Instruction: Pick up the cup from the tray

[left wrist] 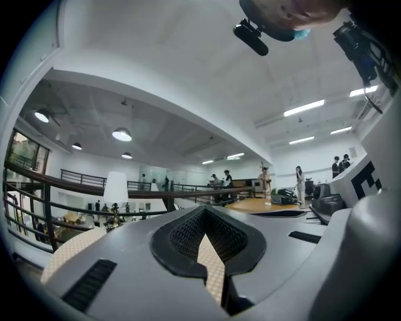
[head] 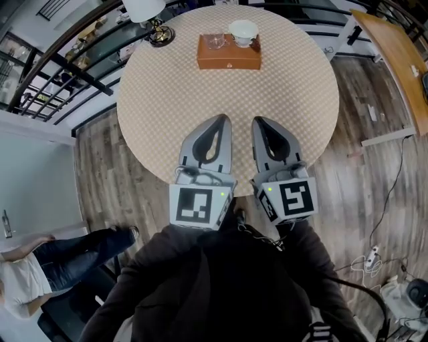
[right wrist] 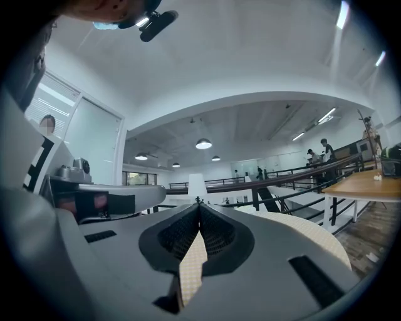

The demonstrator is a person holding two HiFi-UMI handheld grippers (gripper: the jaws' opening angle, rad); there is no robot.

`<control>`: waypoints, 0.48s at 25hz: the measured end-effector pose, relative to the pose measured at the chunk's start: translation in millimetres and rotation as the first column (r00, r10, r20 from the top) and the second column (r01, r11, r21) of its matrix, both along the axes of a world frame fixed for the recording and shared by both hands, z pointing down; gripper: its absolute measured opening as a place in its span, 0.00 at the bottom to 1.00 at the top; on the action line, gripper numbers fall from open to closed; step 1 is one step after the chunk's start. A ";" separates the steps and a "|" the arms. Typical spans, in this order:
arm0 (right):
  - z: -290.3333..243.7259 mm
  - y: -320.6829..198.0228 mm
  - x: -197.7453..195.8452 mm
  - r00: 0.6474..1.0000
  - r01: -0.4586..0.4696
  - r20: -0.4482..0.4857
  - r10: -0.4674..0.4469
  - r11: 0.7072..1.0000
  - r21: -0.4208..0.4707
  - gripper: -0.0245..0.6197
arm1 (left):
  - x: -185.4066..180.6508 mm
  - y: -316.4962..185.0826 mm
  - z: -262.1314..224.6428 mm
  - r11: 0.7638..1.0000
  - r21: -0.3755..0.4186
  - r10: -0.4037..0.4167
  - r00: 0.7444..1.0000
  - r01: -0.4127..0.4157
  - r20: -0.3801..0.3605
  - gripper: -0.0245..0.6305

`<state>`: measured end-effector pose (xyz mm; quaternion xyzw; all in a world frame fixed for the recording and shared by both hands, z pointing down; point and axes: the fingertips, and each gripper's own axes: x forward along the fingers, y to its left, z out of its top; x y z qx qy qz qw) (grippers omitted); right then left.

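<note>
A white cup (head: pixel 243 31) stands at the right end of a brown tray (head: pixel 229 60) on the far side of a round table (head: pixel 160 100) covered in beige checked cloth. A small clear glass piece (head: pixel 215 42) lies on the tray's left part. My left gripper (head: pixel 224 119) and right gripper (head: pixel 257 120) hover side by side over the table's near edge, pointing level toward the tray and well short of it. Both are shut with nothing between the jaws. In the left gripper view the jaw tips (left wrist: pixel 203 209) meet; in the right gripper view the tips (right wrist: pixel 199 202) meet too.
A white-shaded lamp (head: pixel 150 17) stands at the table's far left rim. A dark railing (head: pixel 60 73) runs along the left, and a wooden desk (head: pixel 394 60) stands at the right. A person (head: pixel 40 267) is at the lower left, and cables (head: pixel 371 257) lie on the floor.
</note>
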<state>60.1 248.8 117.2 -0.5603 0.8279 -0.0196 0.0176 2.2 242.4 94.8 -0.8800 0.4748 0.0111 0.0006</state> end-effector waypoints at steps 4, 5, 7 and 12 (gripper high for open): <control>18.9 -47.0 -0.9 1.000 -0.001 -0.004 0.001 0.999 -0.046 0.05 | 1.1 -50.7 16.6 0.999 -0.040 0.002 1.000 -0.003 -0.019 0.04; 22.8 -60.9 -2.2 1.000 -0.002 -0.006 0.002 0.998 -0.056 0.05 | 0.7 -65.3 19.9 0.999 -0.049 0.004 1.000 -0.006 -0.028 0.04; 30.6 -88.9 -6.4 1.000 -0.003 -0.003 0.003 0.998 -0.070 0.05 | -1.4 -94.0 25.3 0.998 -0.063 0.011 0.999 -0.014 -0.049 0.04; 53.5 -142.0 -12.3 1.000 -0.011 -0.005 0.011 0.992 -0.127 0.05 | 4.5 -145.7 37.3 0.996 -0.074 0.049 0.997 -0.053 -0.054 0.04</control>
